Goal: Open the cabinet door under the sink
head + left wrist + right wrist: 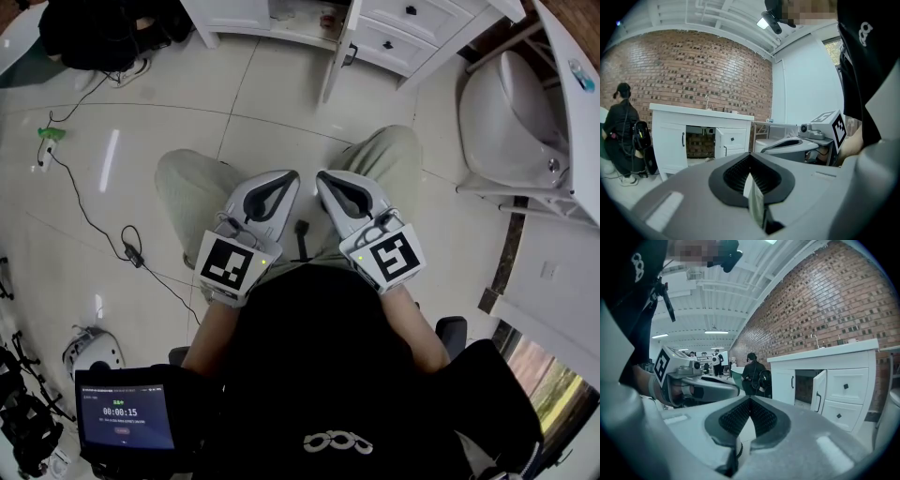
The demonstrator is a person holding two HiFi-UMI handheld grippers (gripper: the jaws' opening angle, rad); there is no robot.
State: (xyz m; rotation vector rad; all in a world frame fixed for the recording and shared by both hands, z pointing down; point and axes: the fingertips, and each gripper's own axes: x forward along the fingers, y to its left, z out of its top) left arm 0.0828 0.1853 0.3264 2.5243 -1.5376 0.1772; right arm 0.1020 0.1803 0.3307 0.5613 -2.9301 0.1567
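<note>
glossy floor tiles (pixel 281 103), rough brick wall (pixel 693 70), matt white cabinet (pixel 668 140)

Mock bathroom in a recording lab: white sink cabinet (pixel 668 143), toilet (pixel 506 112), brick wall (pixel 693 70), tiled floor (pixel 169 122) with loose cable (pixel 132 253); bare industrial ceiling (pixel 712 301), other workers (pixel 753 376) beyond.

The head view looks steeply down from above the person onto the left claw (pixel 286 183) and the right claw (pixel 325 181). Both are close below it, with the floor (pixel 141 141) beyond their tips and the white cabinet (pixel 394 33) well ahead at the top edge. The left gripper view sits just behind its own claw and faces roughly level along the meeting jaws. It shows the cabinet well ahead and slightly left, and the right claw at its right. The right gripper view mirrors this, with the cabinet ahead to the right and the left claw at its left. All three views share the cabinet and its open door (pixel 818 392).
</note>
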